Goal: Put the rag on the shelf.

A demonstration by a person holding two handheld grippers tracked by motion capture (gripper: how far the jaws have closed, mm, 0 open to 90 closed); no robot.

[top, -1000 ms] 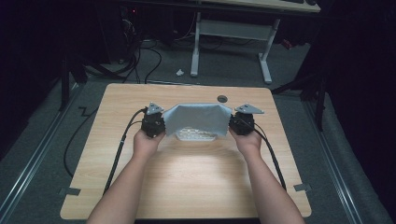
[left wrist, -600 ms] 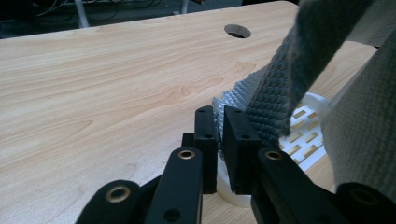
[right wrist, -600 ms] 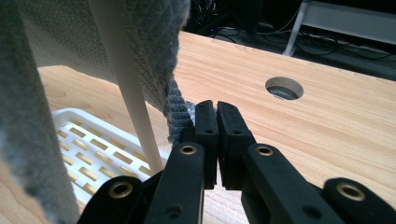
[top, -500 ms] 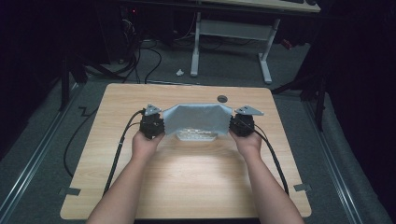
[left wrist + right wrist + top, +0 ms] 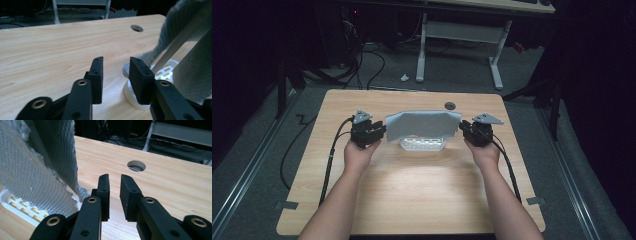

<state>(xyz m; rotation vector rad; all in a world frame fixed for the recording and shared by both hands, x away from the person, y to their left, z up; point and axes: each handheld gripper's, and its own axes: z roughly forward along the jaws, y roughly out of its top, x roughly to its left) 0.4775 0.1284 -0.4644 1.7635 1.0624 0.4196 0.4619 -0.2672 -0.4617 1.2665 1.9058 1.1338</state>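
Pale wooden table (image 5: 412, 200) in a dark room, grey cloth (image 5: 422, 125) perhaps over a tray, both hand-held grippers' jaws apart.

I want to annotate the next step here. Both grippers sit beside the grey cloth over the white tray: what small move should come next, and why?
Probably draw both grippers back from the cloth. The left gripper and right gripper both stand open with nothing between their jaws, and the grey cloth already drapes over the white slotted tray on the table. Whether the cloth needs straightening I cannot tell.
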